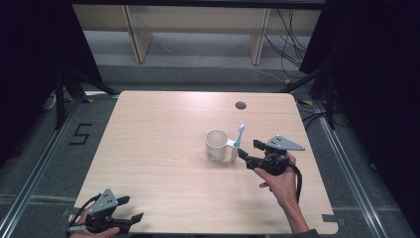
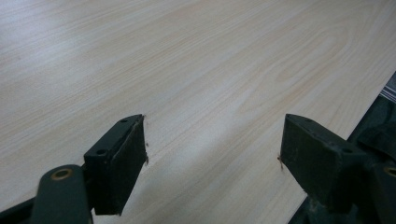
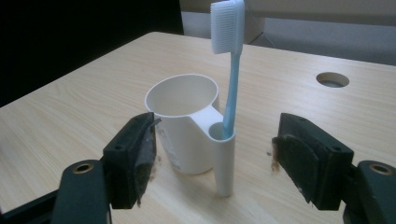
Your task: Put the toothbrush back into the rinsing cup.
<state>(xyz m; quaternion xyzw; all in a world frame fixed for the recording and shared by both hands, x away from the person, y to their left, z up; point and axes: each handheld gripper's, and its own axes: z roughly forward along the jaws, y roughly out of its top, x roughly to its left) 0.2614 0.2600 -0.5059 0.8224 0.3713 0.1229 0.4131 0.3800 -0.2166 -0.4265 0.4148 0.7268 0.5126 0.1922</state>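
Pale wood-grain laminate covers the rectangular table [image 1: 163, 163] in the high view, with a round cable hole [image 1: 240, 105] near its far edge. Right of centre stands a white plastic cup [image 1: 216, 145] with a tube-shaped holder on its right side, and a light blue toothbrush [image 1: 239, 135] stands upright in that holder, bristles at the top. The right gripper [image 1: 246, 150], a black two-jaw tool topped by a grey three-cornered plate, sits just beside the holder, held by the person's right hand [image 1: 281, 184]; its jaws point left at the cup and stand apart. The left gripper [image 1: 130, 208] lies at the table's near left corner, well apart from the cup, in the person's left hand [image 1: 96, 231], jaws spread.

From the left gripper view, the left gripper [image 2: 212, 144] shows two black jaws wide apart with bare tabletop [image 2: 196, 65] between them and the table's edge at the right.

From the right gripper view, the right gripper [image 3: 212, 154] has its jaws open on either side of the cup's holder tube, touching neither. The cup [image 3: 182, 121] stands upright and appears empty; the left jaw is close to its wall. The toothbrush [image 3: 232, 74] rises from the holder, its white bristle head above the rim. The cable hole [image 3: 332, 79] lies beyond at the right.
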